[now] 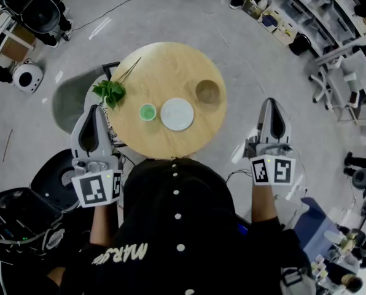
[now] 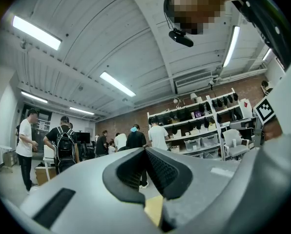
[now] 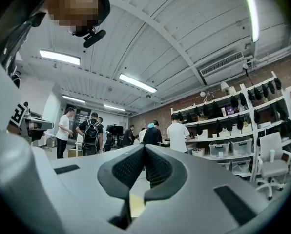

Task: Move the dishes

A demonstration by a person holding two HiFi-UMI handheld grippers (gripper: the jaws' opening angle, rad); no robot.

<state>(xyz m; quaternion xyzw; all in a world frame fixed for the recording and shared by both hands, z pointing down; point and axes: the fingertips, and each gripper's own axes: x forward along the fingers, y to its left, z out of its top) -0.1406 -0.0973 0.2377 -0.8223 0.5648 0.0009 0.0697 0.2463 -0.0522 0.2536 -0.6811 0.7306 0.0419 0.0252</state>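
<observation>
On round wooden table (image 1: 164, 66), toward near edge: white plate (image 1: 177, 114), small green cup (image 1: 147, 112) just beside it on left-edge side; brown bowl (image 1: 207, 91) toward right edge; leafy sprig (image 1: 110, 92) at left edge. Off left edge, left tool (image 1: 96, 109), pressed together, empty. Off right edge, right tool (image 1: 271, 102), likewise pressed together, empty.

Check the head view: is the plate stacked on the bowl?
No, the white plate lies flat on the table, beside the brown bowl.
</observation>
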